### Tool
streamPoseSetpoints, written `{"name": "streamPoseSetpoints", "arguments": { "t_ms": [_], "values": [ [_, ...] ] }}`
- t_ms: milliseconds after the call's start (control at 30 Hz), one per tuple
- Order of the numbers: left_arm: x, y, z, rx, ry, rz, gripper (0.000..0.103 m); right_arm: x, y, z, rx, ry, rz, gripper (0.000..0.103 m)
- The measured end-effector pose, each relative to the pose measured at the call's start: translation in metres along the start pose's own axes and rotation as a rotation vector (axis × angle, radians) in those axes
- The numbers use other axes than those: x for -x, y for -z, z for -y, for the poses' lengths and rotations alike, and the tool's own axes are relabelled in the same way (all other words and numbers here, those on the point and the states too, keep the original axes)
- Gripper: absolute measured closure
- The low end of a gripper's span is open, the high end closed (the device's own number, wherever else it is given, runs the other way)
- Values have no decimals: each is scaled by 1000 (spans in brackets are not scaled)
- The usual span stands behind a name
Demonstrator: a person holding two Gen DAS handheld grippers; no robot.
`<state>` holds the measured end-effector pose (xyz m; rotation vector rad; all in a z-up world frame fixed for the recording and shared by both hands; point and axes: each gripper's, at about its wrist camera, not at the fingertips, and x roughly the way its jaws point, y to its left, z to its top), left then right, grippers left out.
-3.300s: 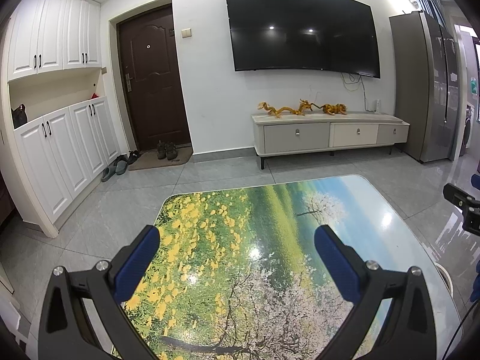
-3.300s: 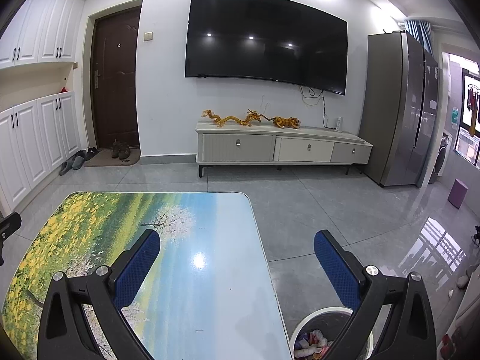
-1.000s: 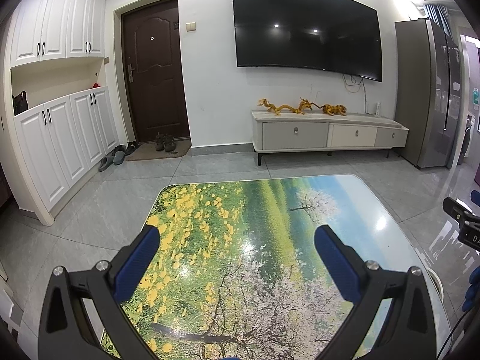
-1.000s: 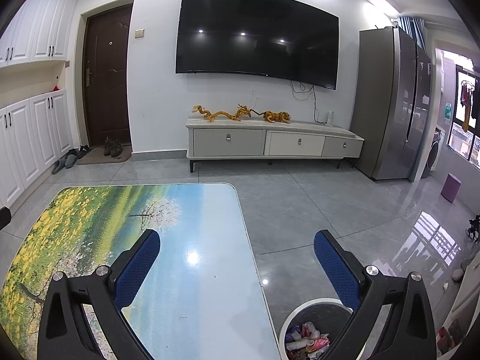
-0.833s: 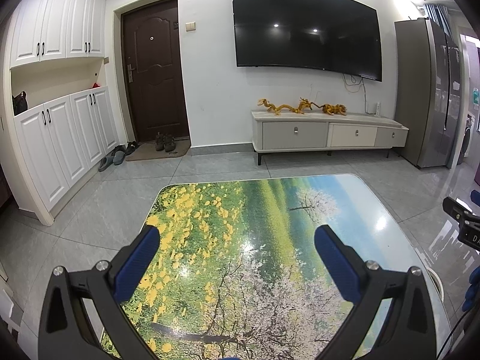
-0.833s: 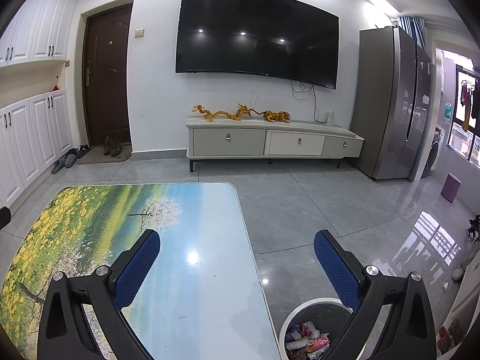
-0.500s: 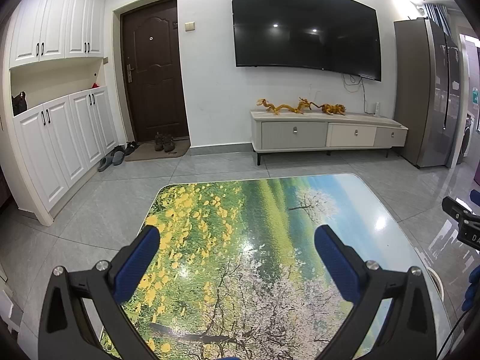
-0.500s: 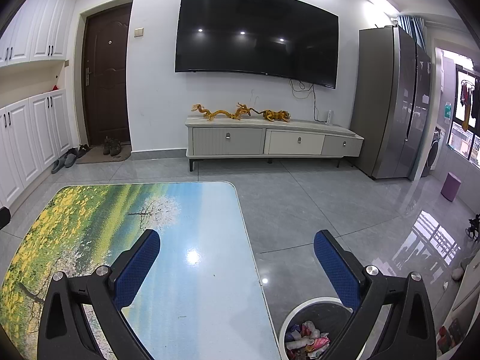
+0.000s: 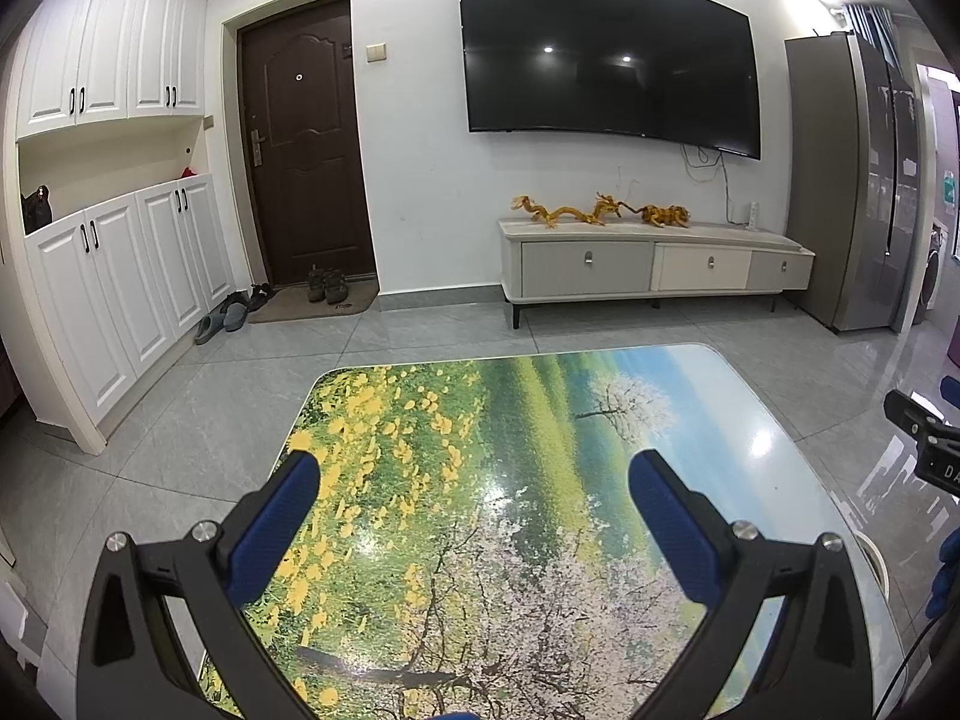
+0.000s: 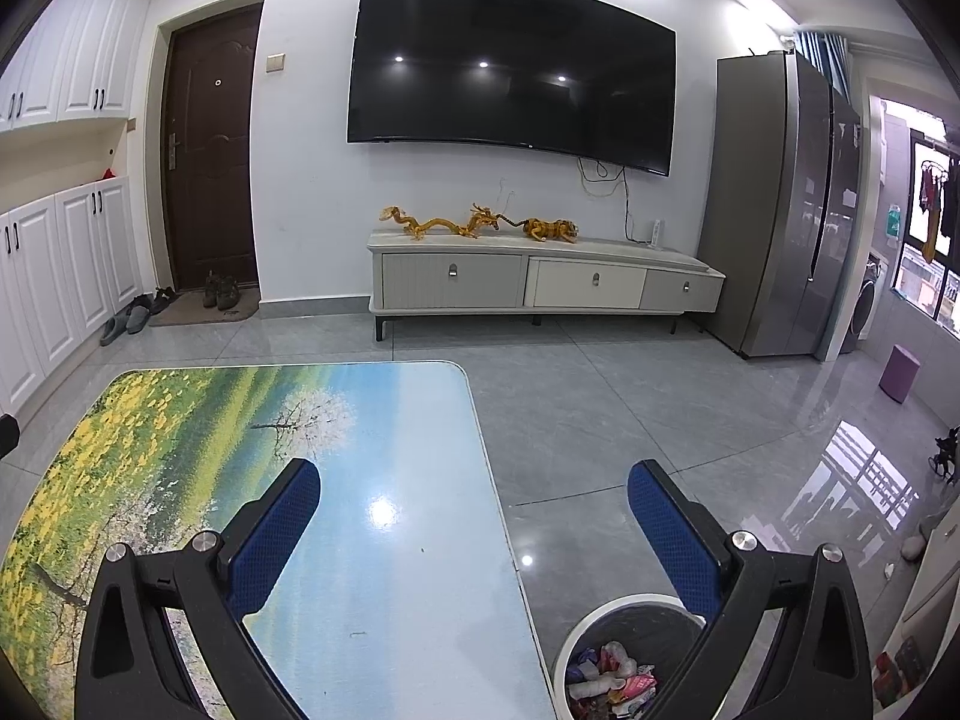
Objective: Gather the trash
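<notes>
Left gripper (image 9: pixel 474 474) spread wide and empty above the table (image 9: pixel 510 420), right gripper (image 10: pixel 474 474) likewise released, trash bin (image 10: pixel 624 618) below its right finger.

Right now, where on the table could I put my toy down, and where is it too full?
The whole table top looks bare, from the yellow-flower side under the left gripper to the blue-sky edge under the right gripper. The only crowded spot is the bin on the floor by that edge, which holds wrappers.
</notes>
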<state>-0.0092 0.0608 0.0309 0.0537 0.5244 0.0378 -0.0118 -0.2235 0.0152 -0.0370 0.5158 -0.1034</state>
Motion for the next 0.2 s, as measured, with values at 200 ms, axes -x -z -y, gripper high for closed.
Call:
{"name": "streamPoseSetpoints", "arguments": {
  "t_ms": [200],
  "values": [
    [-2, -2, 1, -4, 1, 0, 0, 0, 0, 0, 0, 1, -1, 0]
  ]
}}
